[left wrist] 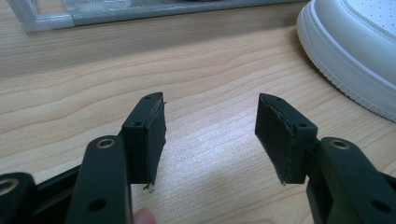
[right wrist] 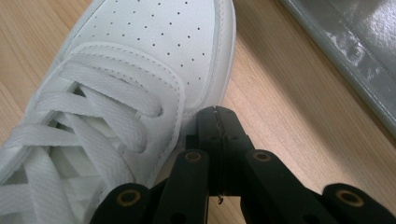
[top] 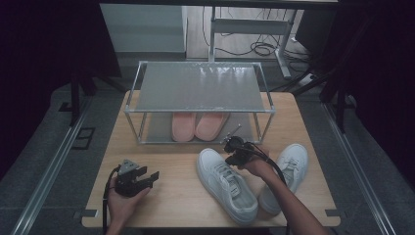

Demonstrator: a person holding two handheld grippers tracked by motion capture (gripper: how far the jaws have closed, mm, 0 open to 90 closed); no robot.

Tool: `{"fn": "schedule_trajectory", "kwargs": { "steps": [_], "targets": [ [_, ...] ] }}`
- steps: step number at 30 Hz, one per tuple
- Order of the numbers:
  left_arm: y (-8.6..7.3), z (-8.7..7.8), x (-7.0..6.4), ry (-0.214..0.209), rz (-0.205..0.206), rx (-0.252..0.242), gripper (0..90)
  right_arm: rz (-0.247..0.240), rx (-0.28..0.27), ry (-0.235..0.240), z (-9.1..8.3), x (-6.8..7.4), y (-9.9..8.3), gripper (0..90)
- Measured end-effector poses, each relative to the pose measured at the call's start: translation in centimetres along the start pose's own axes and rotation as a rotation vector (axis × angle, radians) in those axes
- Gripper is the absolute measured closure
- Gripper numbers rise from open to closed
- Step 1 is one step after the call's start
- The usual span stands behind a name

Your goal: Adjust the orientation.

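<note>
High view is showing pink slippers (top: 198, 126) sitting inside the rack (top: 200, 104) at the table's (top: 166, 196) far edge, the right gripper (top: 234, 147), fingers together, resting beside a white sneaker (top: 226, 183), the left gripper (top: 147, 177) holding its fingers apart.

We see two white leather sneakers, the left one (top: 226, 183) and the right one (top: 288, 171), with white laces and tiny dark perforation dots across the toe of the left. Our pale wooden table (top: 171, 196) shows wavy tan grain. The silvery-grey metal shoe rack (top: 198, 88) holds a pair of salmon-pink slippers (top: 198, 126). Both black two-jaw grippers, left (top: 147, 177) and right (top: 231, 142), are matte black with brass-coloured rivets.
</note>
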State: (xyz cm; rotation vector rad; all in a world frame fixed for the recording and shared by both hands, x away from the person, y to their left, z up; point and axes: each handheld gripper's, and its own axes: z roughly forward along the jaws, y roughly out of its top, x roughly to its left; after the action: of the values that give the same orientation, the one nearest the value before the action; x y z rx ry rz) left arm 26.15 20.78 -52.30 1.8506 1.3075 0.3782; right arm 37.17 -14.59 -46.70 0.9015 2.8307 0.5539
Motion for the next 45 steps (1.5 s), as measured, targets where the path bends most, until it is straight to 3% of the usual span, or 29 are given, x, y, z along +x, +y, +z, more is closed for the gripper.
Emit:
{"fn": "schedule_trajectory", "kwargs": {
  "steps": [9, 15, 24, 30, 38, 45],
  "targets": [
    [0.0, 0.1, -0.1, -0.002, 0.003, 0.004, 43.3, -0.021, -0.011, 0.027, 0.0, 0.2, 0.2, 90.0],
    [0.0, -0.1, 0.1, -0.001, -0.002, -0.001, 43.3, -0.003, -0.058, 0.024, -1.6, -0.1, -0.5, 90.0],
    [0.0, -0.1, 0.0, 0.0, -0.003, 0.001, 43.2, 0.011, -0.213, 0.016, -5.9, 0.1, -3.5, 89.1],
    [0.1, -0.3, 0.0, 0.001, -0.002, -0.006, 43.2, 0.04, -0.286, 0.015, -7.4, 0.1, -5.9, 89.1],
    [0.1, -0.3, 0.0, 0.003, -0.011, -0.005, 43.0, 0.055, -0.343, 0.016, -8.3, 0.6, -8.5, 88.5],
    [0.1, -0.3, 0.0, 0.001, -0.009, -0.003, 42.8, 0.057, -0.362, 0.013, -8.7, 1.2, -9.6, 88.3]
  ]
}}
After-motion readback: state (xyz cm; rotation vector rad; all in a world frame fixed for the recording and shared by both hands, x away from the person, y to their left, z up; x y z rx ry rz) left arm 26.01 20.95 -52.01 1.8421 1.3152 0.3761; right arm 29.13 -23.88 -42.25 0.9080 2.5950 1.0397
